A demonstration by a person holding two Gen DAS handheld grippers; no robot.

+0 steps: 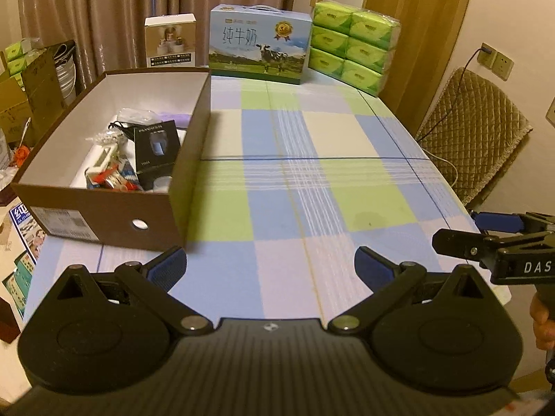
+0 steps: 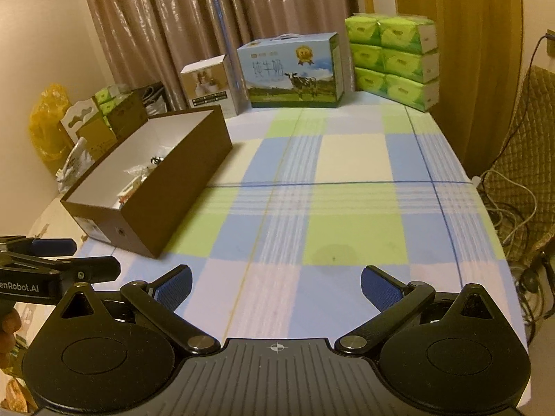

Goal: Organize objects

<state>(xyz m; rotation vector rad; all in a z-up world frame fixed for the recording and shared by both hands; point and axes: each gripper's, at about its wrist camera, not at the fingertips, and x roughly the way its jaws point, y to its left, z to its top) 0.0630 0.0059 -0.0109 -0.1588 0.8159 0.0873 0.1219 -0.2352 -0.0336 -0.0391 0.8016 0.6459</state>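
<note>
**A:** Where are the fingers?

**B:** The left gripper [image 1: 271, 266] has its blue-padded fingers [image 1: 170, 267] spread wide, nothing between them. The right gripper [image 2: 276, 286] is likewise spread and empty. Both hang above the near edge of the table.

**A:** And the things to organize?

**B:** They lie in the brown cardboard shoebox with a white inside [image 1: 149, 204], on the table's left side: a flat black carton [image 1: 156, 150], small red-and-white packets [image 1: 111, 178], a crinkled clear bag [image 1: 133, 115] (some contents too jumbled to name).

**A:** How would they handle?

**B:** Probably light. The carton looks stiff; pinch it across its thin edges. The bag looks soft and slippery. The box itself is rigid card; its near wall is the likely hold.

**A:** Room to move?

**B:** The blue, green and white checked tablecloth [image 1: 312, 187] lies bare from the box to the right edge. At the far edge stand a blue milk carton with a cow picture [image 1: 258, 45] and a stack of green tissue packs [image 1: 353, 46].
</note>
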